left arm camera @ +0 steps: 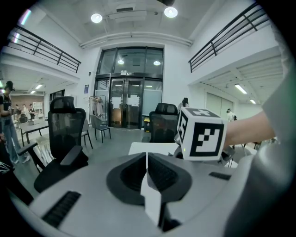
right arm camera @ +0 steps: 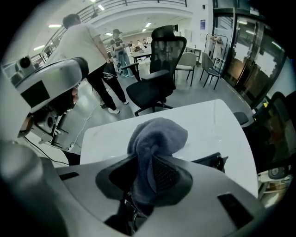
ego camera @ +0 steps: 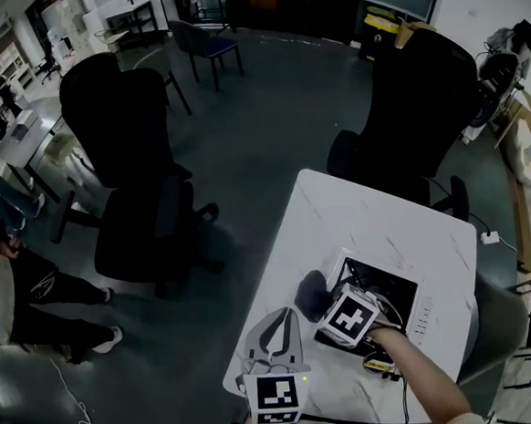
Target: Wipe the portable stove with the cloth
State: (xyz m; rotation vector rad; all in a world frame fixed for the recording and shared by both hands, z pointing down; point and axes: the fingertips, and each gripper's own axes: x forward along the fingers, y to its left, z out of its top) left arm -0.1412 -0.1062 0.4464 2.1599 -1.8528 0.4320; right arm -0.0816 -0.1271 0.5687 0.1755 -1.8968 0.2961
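**While the right gripper [right arm camera: 150, 173] clamps the cloth [right arm camera: 156, 136], the left gripper [left arm camera: 147, 162] is shut on nothing**

Right gripper: jaws closed on a dark blue cloth. A bunched fold bulges out past the tips. From the head view the cloth [ego camera: 310, 294] hangs at the left edge of the portable stove [ego camera: 418, 306], over the white tabletop [ego camera: 376, 216].

Stove: white body, black top, near the tabletop's near end. The right gripper's marker cube [ego camera: 350, 319] covers part of the black top. In the right gripper view only a dark corner of the stove shows, right of the jaws.

Left gripper: jaws pressed together, nothing between them. It is left of the stove and apart from it, by the tabletop's near left corner.

Around the stove:
- A small yellow-and-black object [ego camera: 378, 364] lies on the tabletop just on the stove's near side; cannot tell what it is.
- Two black office chairs [ego camera: 148, 225] stand on the floor well to the stove's left.
- A third chair [ego camera: 421, 94] stands beyond the stove, at the tabletop's far end.
- A person [ego camera: 16, 299] stands farther left of the stove than the two chairs.

Writing: the cubes carry black-and-white square patterns only. The marks on the stove's front panel and a blue sign [left arm camera: 86, 88] beside the glass doors are too small to read.
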